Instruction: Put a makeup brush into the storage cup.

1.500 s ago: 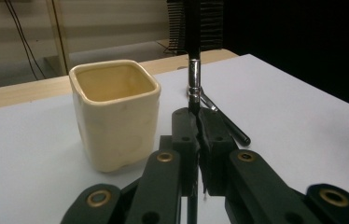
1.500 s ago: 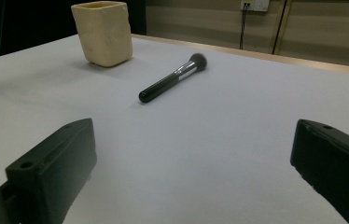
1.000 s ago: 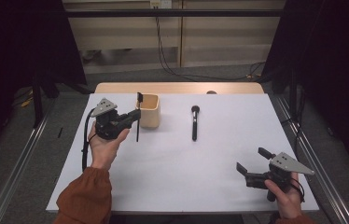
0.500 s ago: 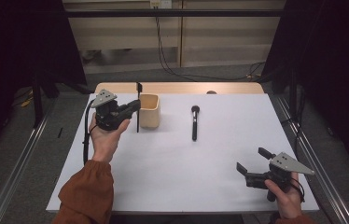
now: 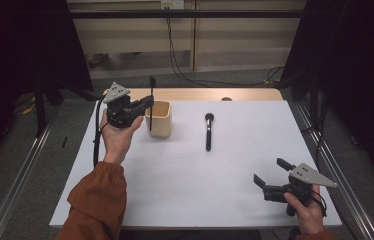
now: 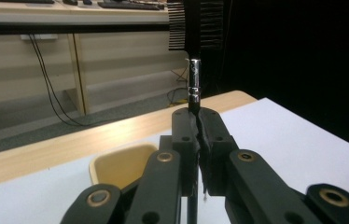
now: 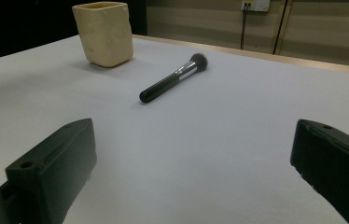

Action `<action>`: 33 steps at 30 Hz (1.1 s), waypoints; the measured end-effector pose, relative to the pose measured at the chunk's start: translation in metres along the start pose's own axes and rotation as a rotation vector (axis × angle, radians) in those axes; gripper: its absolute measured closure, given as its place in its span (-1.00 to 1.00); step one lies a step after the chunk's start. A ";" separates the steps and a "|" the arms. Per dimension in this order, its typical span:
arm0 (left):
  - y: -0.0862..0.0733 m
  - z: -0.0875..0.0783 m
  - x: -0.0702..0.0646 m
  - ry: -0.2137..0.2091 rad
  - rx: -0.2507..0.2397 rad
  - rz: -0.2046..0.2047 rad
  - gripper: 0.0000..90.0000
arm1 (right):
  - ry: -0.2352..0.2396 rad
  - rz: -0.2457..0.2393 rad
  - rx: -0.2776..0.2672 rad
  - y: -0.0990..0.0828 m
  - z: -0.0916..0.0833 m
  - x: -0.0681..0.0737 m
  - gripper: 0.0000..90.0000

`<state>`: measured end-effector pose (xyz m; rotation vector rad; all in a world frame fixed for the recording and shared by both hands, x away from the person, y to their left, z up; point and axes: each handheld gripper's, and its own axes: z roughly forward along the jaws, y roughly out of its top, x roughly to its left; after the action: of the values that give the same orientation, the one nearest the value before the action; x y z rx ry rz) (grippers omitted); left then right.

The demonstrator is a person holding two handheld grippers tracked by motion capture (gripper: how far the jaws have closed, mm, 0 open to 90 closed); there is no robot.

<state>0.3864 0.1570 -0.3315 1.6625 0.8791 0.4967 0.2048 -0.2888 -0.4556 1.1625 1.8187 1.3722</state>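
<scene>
Left gripper is clamped on a thin black comb-brush, jaws pinched tight on the handle just below the silver ferrule. Tool stands upright, toothed head above the jaws and the lower handle hanging below them. Holding it vertical by the mid-handle looks deliberate: my read is the bottom end is meant to drop straight into the cup, so the grip leaves that end free. Gripper body is carried high in the person's left hand, clear of the tabletop.

Beige cup sits just beside and below this gripper, on its jaw side; in the left gripper view its open mouth lies under and just beyond the jaws. Comb-brush shaft lines up near the cup's near-left rim, not yet inside as far as I can tell. The part of the cup's inside that shows is bare, nothing visible in it; the bottom is hidden.

Right gripper rests low in the right hand, jaws spread wide, nothing between them. It points across the white table sheet toward the cup, probably parked on standby.

Makeup brush lies flat on the sheet, well ahead of the right gripper and to the far side of the cup from the left one; in the right gripper view its bristle end points away from the jaws and the handle butt comes nearer. Likely the next item for the cup.
</scene>
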 end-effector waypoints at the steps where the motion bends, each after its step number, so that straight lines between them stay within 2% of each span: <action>1: 0.002 0.001 0.000 0.009 -0.003 0.004 0.91 | 0.000 0.002 -0.001 0.000 0.000 0.000 -1.00; 8: 0.011 0.009 0.004 0.013 -0.034 0.001 0.91 | -0.001 0.004 -0.003 0.000 0.000 0.000 -1.00; 16: 0.014 0.018 0.013 0.020 -0.040 -0.034 0.91 | -0.001 0.004 -0.003 0.000 -0.001 0.000 -1.00; 22: 0.019 0.021 0.018 0.028 -0.054 -0.035 0.91 | -0.001 0.003 -0.001 0.000 -0.001 -0.001 -1.00; 33: 0.025 0.028 0.024 0.036 -0.050 -0.026 0.91 | -0.001 0.011 -0.005 0.000 -0.001 0.000 -1.00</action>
<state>0.4292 0.1551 -0.3186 1.5989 0.9062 0.5280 0.2043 -0.2890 -0.4556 1.1720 1.8094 1.3815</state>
